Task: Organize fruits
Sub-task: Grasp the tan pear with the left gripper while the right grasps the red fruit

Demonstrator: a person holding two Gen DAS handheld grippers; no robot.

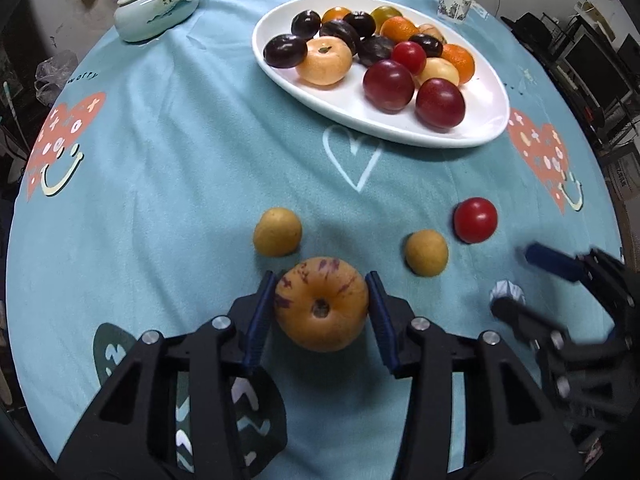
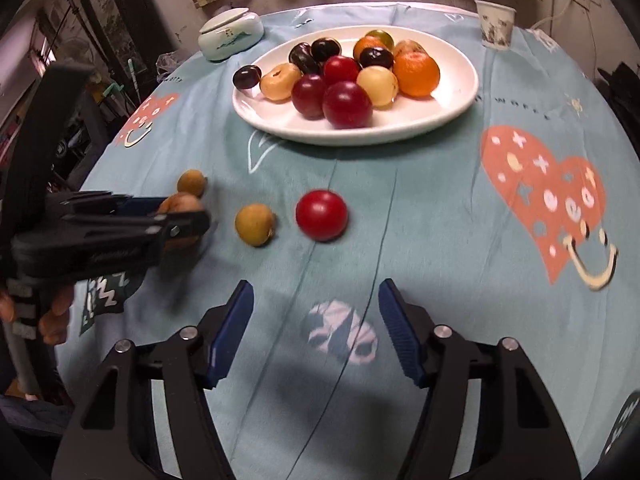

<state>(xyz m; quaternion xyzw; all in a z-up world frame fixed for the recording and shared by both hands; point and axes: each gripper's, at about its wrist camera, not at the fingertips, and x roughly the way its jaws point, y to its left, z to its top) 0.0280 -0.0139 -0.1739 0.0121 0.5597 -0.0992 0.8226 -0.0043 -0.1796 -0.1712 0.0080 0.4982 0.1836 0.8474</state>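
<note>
So, status:
step: picking loose fruit off the desk [image 1: 168,184] for the white plate [image 1: 460,136]; left side is mid-grasp.
left gripper [image 1: 320,304]: jaws narrow around the speckled orange fruit [image 1: 320,304], lower centre of the left view; the pads look to be touching both its flanks, and it appears to sit on the cloth, not lifted.
right gripper [image 2: 316,320]: jaws at a medium gap, nothing between them, only the printed cloth below; lower centre of the right view.
loose fruit: 2 small yellow fruits [image 1: 277,232] [image 1: 426,253] and 1 red fruit [image 1: 475,220] on the desk, mid-frame, apart from each other.
plate: upper centre-right of the left view, already piled with dark, red and orange fruit; free room at its near edge.
next, left: my read is confirm a firm hold, lift straight, carry up-frame, set down in the plate's bare near part without knocking the pile.
next, right: red fruit [image 2: 321,215] lies ahead of its jaws, the likeliest target; needs a forward reach and a centred closing.
risk: round fruit may roll if nudged.
</note>
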